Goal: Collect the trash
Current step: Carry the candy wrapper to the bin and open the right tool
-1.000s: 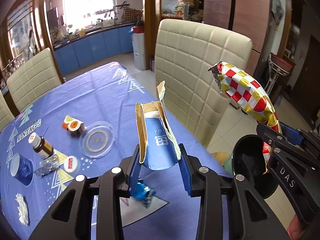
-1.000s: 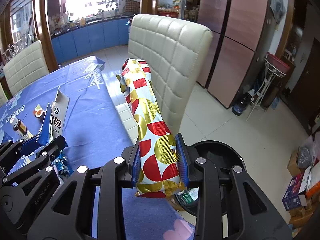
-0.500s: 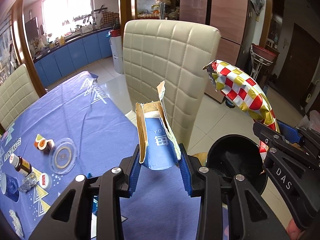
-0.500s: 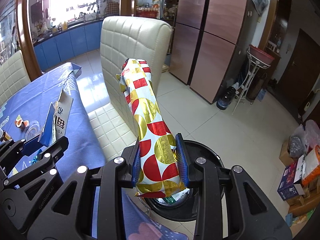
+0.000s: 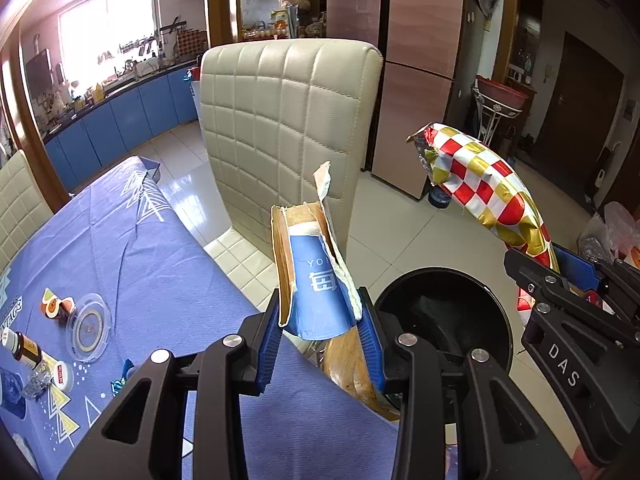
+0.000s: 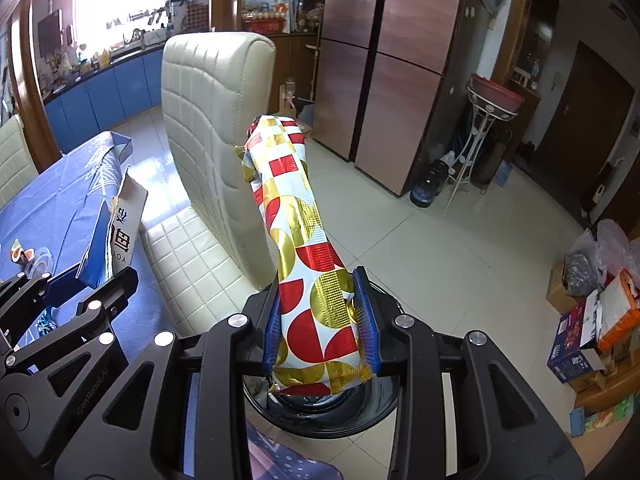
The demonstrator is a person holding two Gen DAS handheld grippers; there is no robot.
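Behind the wrapper [image 6: 316, 280], bin [image 6: 320, 420] half-hidden

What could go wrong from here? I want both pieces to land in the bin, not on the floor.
The left tongs hold the torn blue carton over the table edge, beside the black bin rather than over it; released now, it would probably miss. The long foil wrapper in the right tongs sticks out well past the rim, so it could tip out or catch the cream chair.
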